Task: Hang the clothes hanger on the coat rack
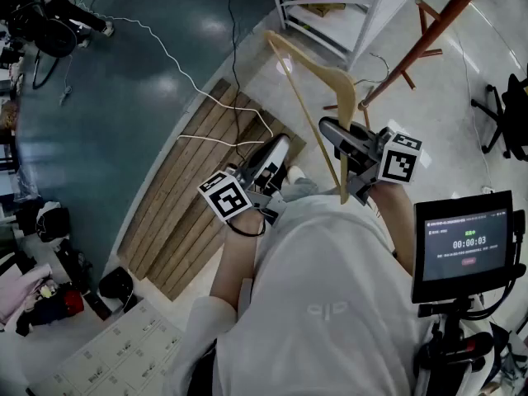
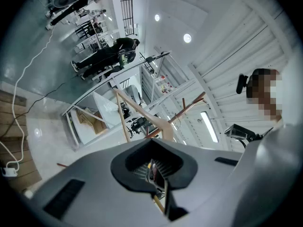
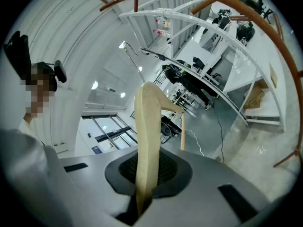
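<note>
Firmly, right gripper (image 1: pixel 340 143) clamps the hanger (image 1: pixel 328 74) — one arm wedged between its jaws.

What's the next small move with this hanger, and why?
Probably raise the right tongs toward the coat rack: they're clamped on one arm of the wooden hanger, which is apart from the rack's pegs.

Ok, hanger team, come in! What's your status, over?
Right hand-held gripper shut on wooden hanger, by one arm. Left hand-held gripper shut, carrying nothing. Hanger not yet on coat rack. White shelf beside rack; no blocker seen.
</note>
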